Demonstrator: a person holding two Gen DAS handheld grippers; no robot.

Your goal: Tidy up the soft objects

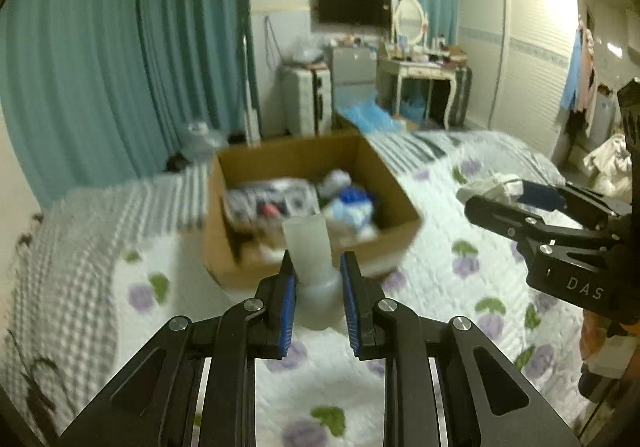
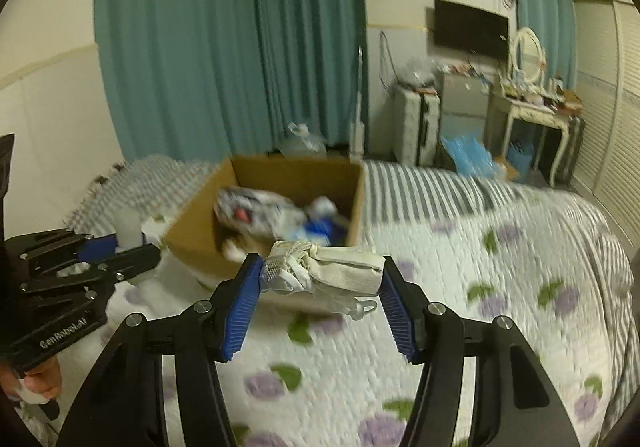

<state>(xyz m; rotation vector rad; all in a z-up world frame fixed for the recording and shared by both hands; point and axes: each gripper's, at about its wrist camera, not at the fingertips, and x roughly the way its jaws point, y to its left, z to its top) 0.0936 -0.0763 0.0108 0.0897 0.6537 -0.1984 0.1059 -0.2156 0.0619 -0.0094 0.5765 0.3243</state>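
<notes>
My left gripper (image 1: 315, 263) is shut on a translucent white plastic bottle (image 1: 312, 259), held above the quilt in front of a cardboard box (image 1: 394, 183). The box holds several soft packets and wrapped items. My right gripper (image 2: 320, 267) is shut on a white packaged bundle of cloth (image 2: 324, 269), held above the bed near the box (image 2: 356, 203). In the left wrist view the right gripper (image 1: 496, 195) is at the right with the white bundle (image 1: 494, 183). In the right wrist view the left gripper (image 2: 116, 247) is at the left with the bottle (image 2: 128, 227).
A bed with a white quilt printed with purple flowers (image 1: 460, 287) fills the foreground, and a grey striped blanket (image 2: 420, 187) lies behind it. Teal curtains (image 1: 120, 47), a suitcase (image 1: 306, 103), a dressing table (image 1: 420, 75) and a wardrobe (image 1: 532, 47) stand beyond.
</notes>
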